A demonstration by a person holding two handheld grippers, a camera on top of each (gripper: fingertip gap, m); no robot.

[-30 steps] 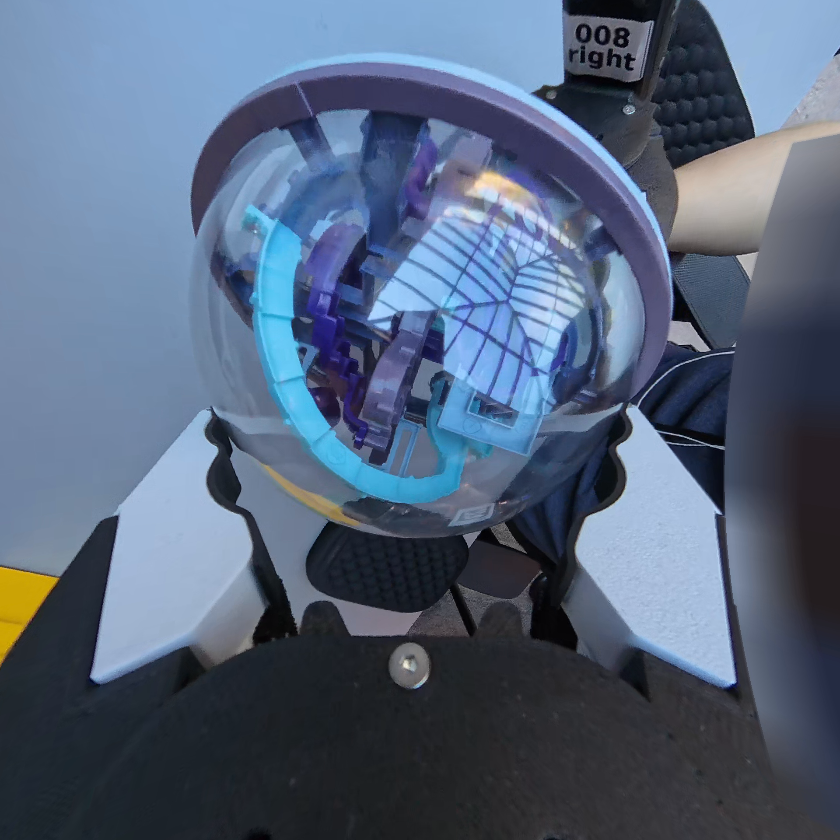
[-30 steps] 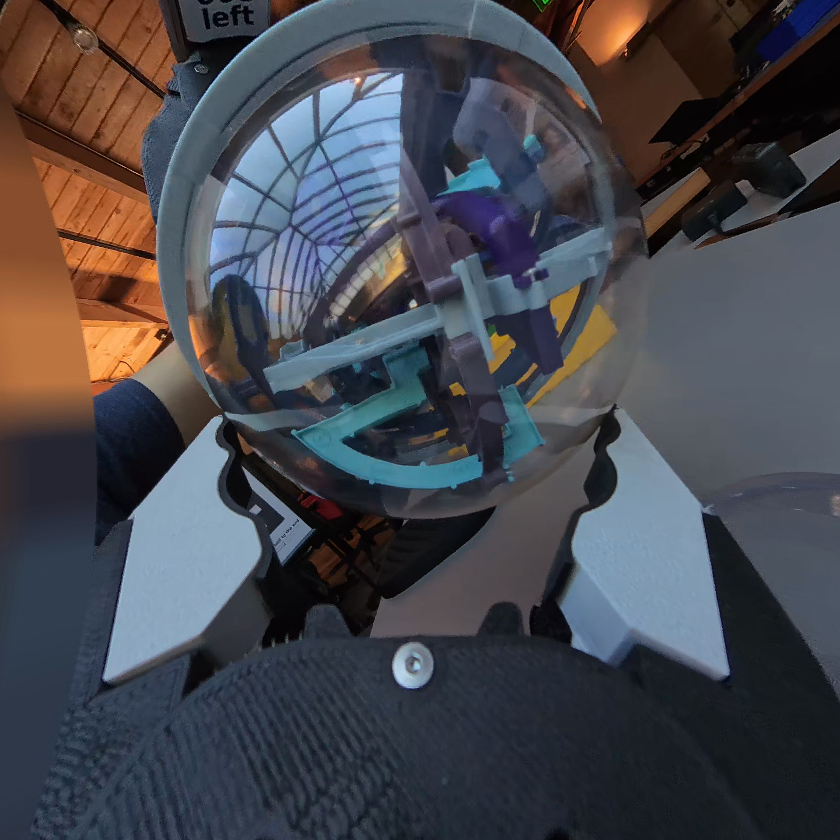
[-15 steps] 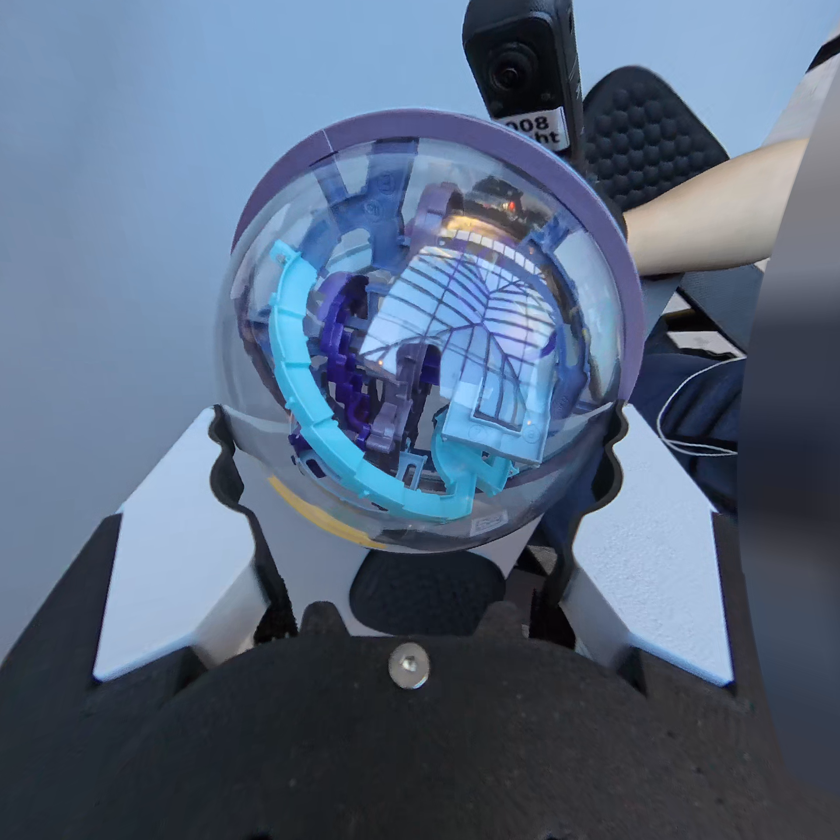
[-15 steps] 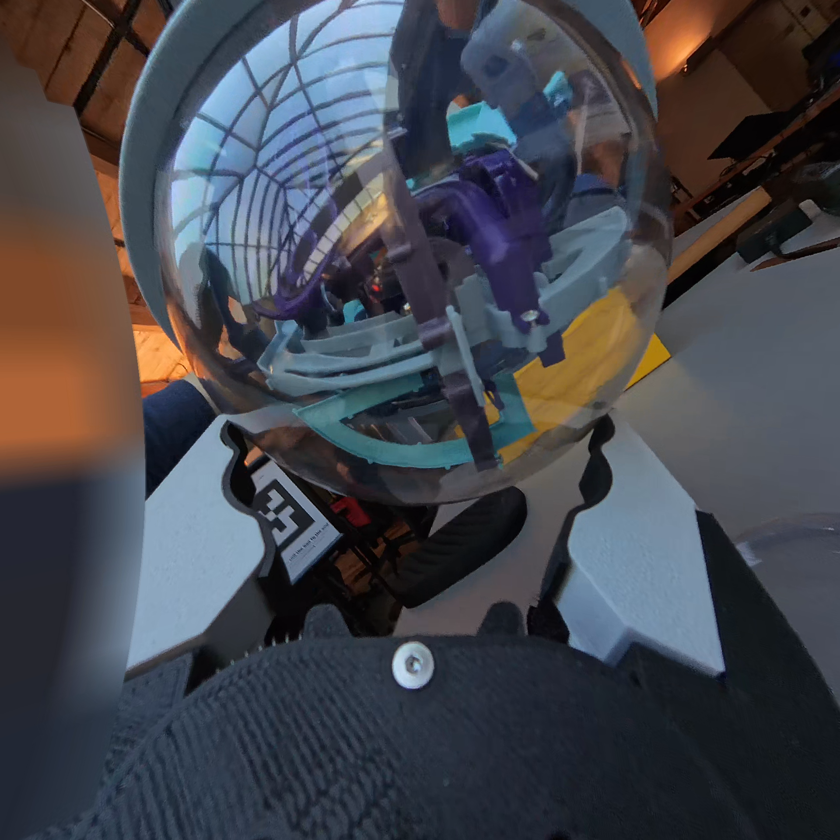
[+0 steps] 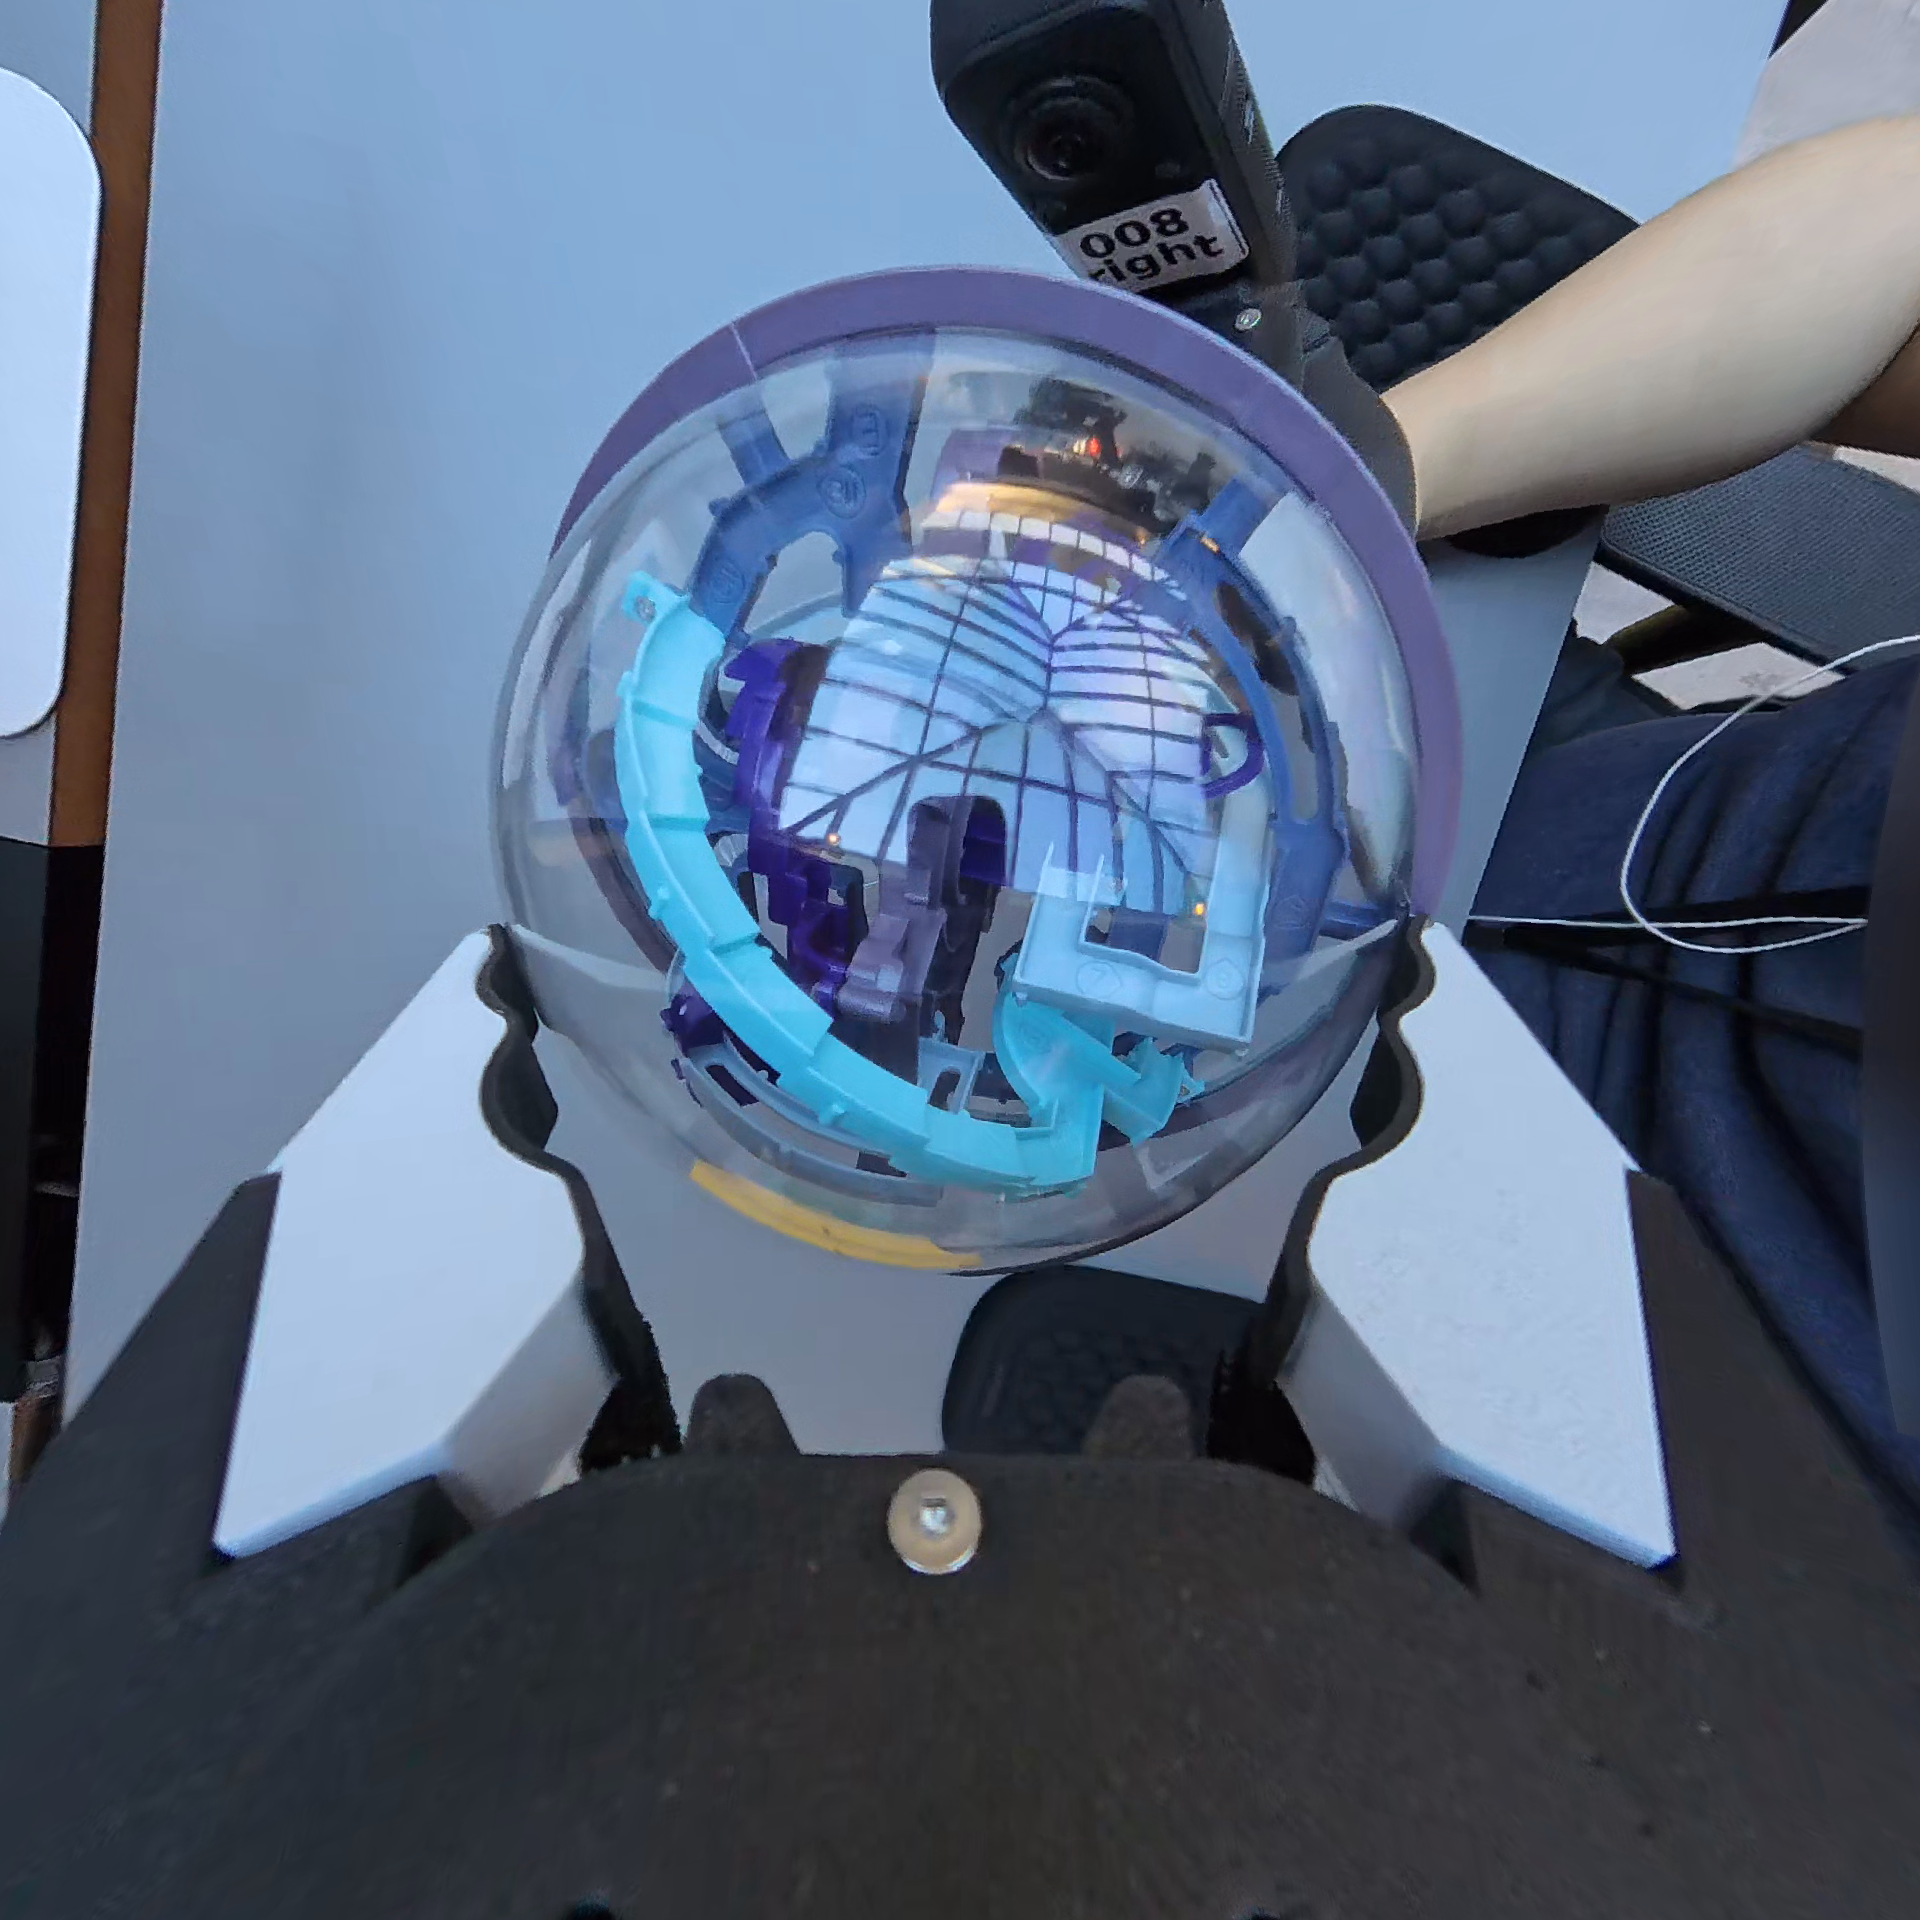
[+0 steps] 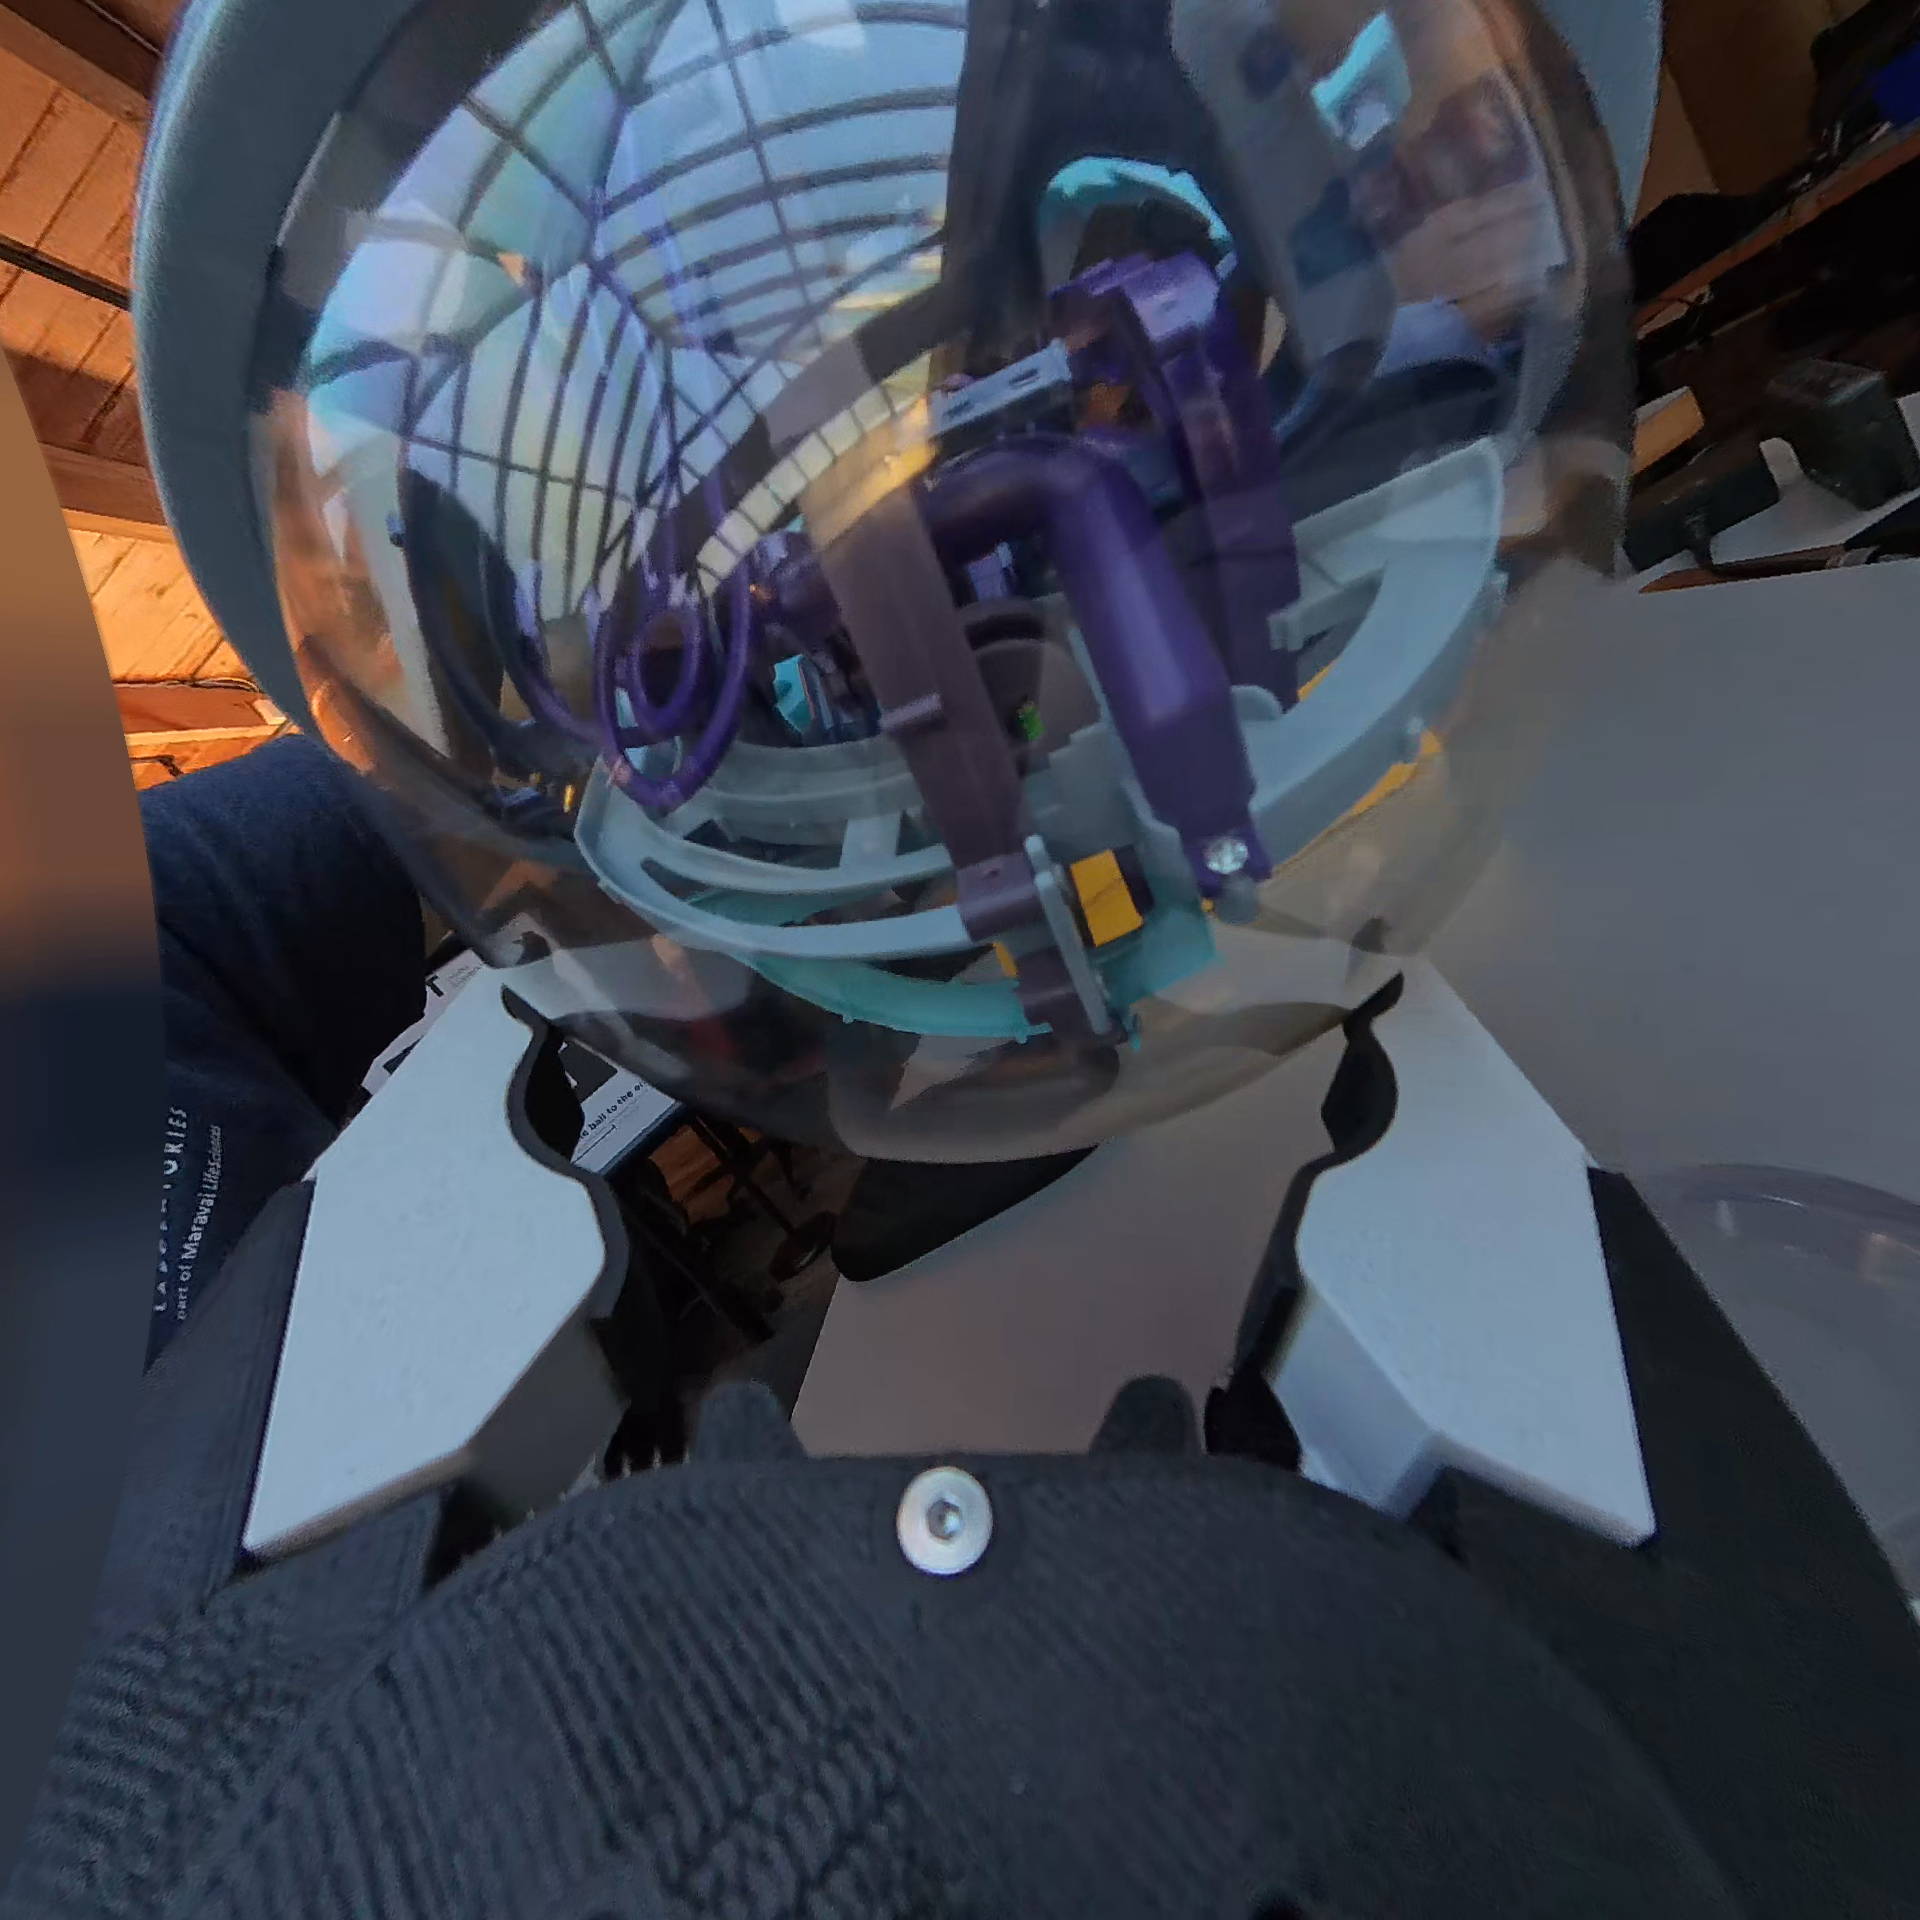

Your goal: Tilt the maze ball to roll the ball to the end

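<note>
A workshop or lab-like workspace, probably. The right wrist view shows a timber-planked ceiling point(image 6: 125, 239) lit warm orange, a white counter point(image 6: 1714, 831), and dark equipment cases point(image 6: 1839, 426) on benches behind, though these are blurred. The left wrist view shows a black mesh office chair point(image 5: 1434, 249) against a plain pale wall point(image 5: 416, 416).

Clear maze ball point(image 5: 966, 883): purple rim, cyan + violet tracks; yellow patch low down, maybe a reflection.
</note>
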